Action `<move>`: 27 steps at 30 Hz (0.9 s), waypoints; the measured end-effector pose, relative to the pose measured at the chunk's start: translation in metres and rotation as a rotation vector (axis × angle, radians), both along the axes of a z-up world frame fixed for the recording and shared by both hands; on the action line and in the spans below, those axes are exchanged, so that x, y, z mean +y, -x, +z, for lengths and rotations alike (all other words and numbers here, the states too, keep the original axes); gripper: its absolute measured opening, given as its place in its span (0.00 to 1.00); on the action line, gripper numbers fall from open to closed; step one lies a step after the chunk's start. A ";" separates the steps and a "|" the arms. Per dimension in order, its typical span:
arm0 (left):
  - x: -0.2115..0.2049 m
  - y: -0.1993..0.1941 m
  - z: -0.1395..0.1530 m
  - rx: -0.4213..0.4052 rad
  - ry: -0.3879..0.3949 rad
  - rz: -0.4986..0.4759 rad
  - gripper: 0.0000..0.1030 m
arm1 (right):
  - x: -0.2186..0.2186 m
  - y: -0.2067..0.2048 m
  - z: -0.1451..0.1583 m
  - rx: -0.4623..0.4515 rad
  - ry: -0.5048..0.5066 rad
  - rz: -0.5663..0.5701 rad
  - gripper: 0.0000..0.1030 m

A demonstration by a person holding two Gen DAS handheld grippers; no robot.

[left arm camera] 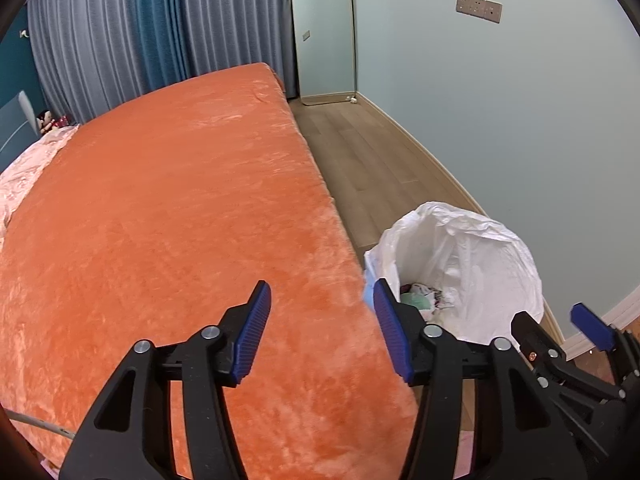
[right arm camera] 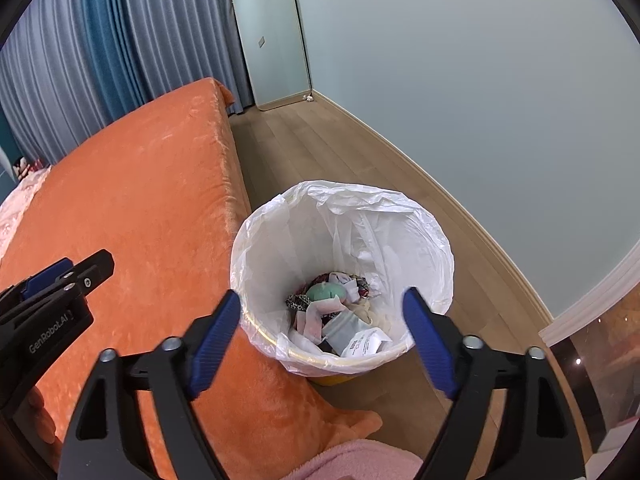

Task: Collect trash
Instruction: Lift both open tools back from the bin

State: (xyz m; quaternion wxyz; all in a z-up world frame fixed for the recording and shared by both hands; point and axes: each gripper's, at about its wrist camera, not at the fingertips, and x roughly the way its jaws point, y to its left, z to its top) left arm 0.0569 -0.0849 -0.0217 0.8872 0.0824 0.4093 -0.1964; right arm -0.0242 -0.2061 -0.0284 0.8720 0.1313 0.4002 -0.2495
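Right gripper (right arm camera: 322, 334) poised above white-lined round waste bin (right arm camera: 434, 232) beside orange plush bed (right arm camera: 132, 208) — jaws spread, nothing between them. Crumpled paper and wrapper trash (right arm camera: 340, 316) at bin's bottom. Left gripper (left arm camera: 318, 332) over bed edge — likewise released, empty.

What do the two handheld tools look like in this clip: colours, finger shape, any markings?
Both match: the left tool and right tool have black plastic scissor-style arms with triangular cutouts and silver pivot bolts. Each finger ends in a flat, ribbed blue pad. The left tool's side reads "GenRobot.AI" in white. No sleeves or cables show.
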 end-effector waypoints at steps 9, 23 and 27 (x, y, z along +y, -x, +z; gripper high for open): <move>0.009 0.004 -0.009 0.004 -0.021 0.026 0.59 | 0.006 0.005 -0.003 0.012 0.050 0.020 0.94; 0.008 0.009 -0.016 0.002 -0.053 0.035 0.61 | 0.013 0.010 -0.002 0.026 0.085 0.010 0.94; 0.010 0.011 -0.016 -0.007 -0.055 0.047 0.66 | 0.014 0.012 -0.004 0.029 0.080 0.006 0.94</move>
